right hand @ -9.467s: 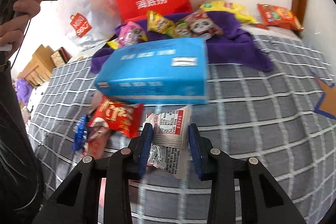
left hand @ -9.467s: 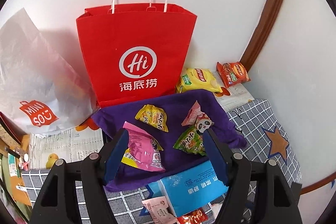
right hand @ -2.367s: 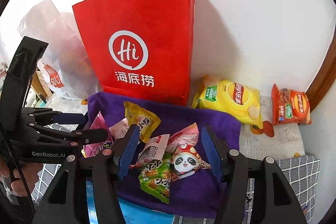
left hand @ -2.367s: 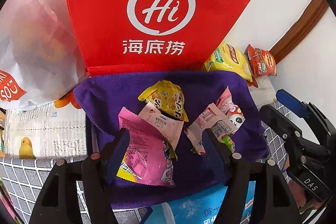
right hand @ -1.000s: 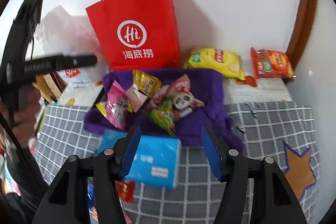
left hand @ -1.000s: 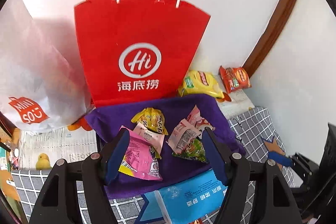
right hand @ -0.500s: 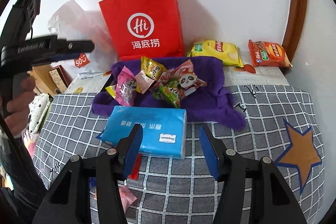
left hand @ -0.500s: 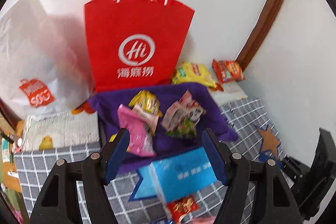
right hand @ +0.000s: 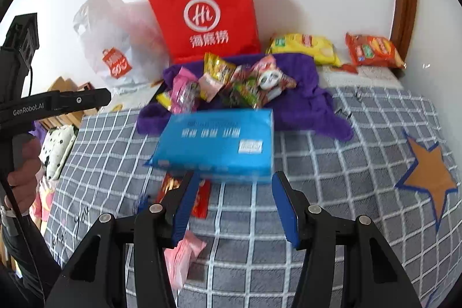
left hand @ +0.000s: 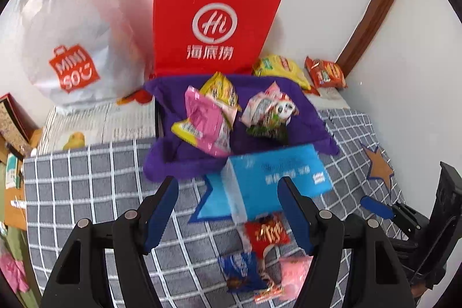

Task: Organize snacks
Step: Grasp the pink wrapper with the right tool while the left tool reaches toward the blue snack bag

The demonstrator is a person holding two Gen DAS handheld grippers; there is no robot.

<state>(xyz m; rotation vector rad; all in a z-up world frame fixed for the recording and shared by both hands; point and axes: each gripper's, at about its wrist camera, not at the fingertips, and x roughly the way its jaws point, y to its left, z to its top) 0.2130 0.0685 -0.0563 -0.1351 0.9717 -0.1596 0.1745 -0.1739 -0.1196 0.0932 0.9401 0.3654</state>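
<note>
The left gripper and right gripper are held with fingers spread wide, nothing gripped. Small foil snack packets are piled on the purple cloth, behind the blue tissue pack; three more packets lie on the grey checked cover

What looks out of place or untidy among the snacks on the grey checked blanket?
A few small snack packets lie loose on the grey checked blanket, in front of the blue tissue pack, apart from the pile on the purple cloth. The yellow chip bag and the orange chip bag also lie off the cloth, by the wall.
</note>
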